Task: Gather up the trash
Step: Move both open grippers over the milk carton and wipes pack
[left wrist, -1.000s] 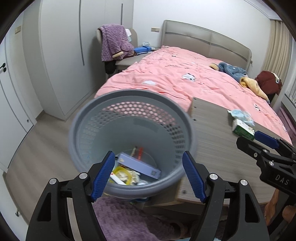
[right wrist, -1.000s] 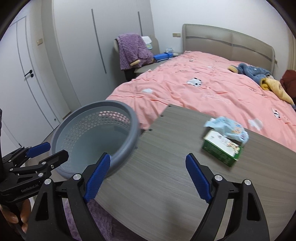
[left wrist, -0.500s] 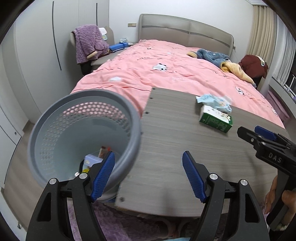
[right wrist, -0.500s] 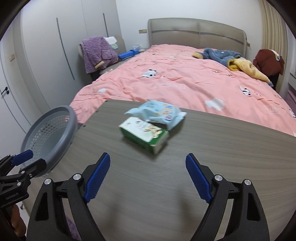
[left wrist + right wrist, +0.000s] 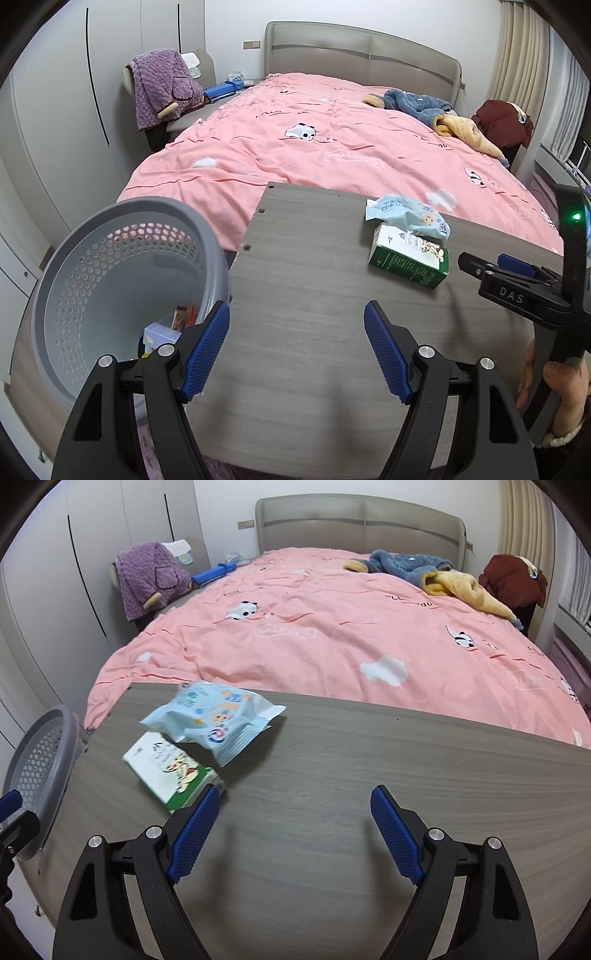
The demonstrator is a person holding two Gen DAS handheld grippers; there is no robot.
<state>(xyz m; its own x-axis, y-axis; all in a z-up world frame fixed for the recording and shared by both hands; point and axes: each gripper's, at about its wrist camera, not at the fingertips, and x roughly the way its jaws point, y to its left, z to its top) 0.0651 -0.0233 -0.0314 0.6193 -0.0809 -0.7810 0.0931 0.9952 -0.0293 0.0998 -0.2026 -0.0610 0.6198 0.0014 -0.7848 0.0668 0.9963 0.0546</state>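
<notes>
Right gripper, fingers spread and empty, sits nearest the carton, just forward-left; left gripper also spread.

One basket, one carton, one wrapper (binned scraps perhaps three).

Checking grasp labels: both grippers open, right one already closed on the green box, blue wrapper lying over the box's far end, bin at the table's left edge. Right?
Not quite. The right gripper is open and holds nothing; the green box lies just ahead of its left finger, as the right wrist view shows. The left gripper is open, the blue wrapper overlaps the box, and the bin sits at the table edge.
</notes>
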